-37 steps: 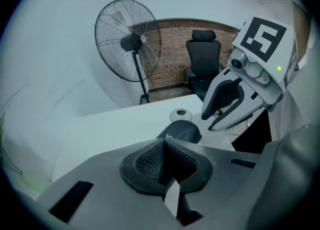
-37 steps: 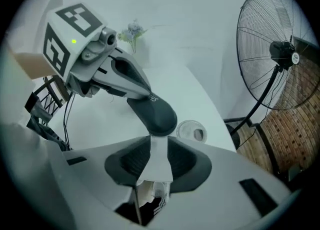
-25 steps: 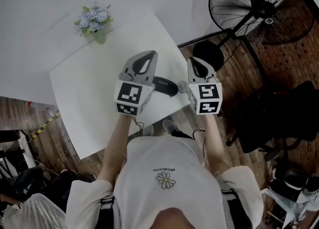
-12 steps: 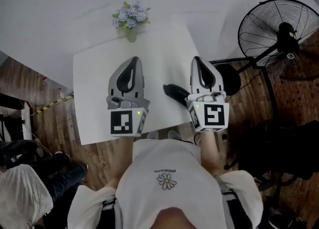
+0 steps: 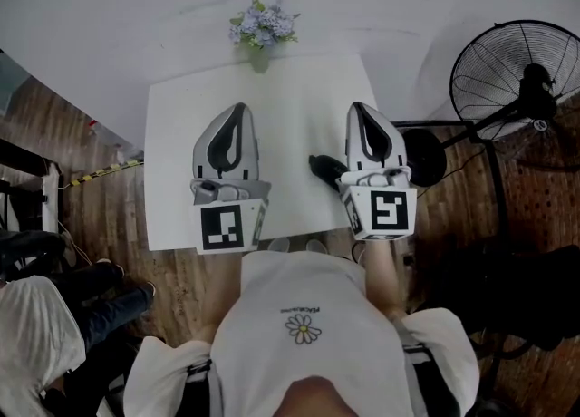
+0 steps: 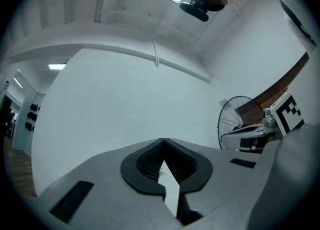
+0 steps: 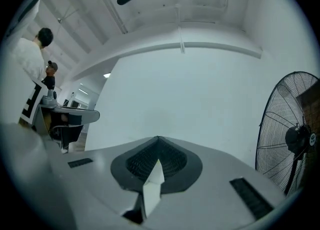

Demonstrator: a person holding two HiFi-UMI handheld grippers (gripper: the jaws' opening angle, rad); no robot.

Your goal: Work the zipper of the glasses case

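The dark glasses case [image 5: 324, 169] lies on the white table [image 5: 177, 143] near its right front edge, partly hidden behind my right gripper. Both grippers are held up over the table and point away from me toward the wall. My left gripper [image 5: 239, 108] hovers over the middle left of the table, jaws shut and empty. My right gripper [image 5: 361, 106] is just to the right of the case and above it, also shut and empty. In the left gripper view the jaw tips [image 6: 163, 139] meet against the bare wall; the right gripper view shows the same [image 7: 157, 137].
A small pot of blue flowers [image 5: 263, 30] stands at the table's far edge. A standing fan [image 5: 521, 71] is on the wooden floor to the right, also visible in the right gripper view [image 7: 295, 134]. A seated person's legs [image 5: 54, 315] are at the left.
Both grippers have lifted off the glasses case and drawn apart, and now point at the wall. The case stays on the table. My head view has shifted.
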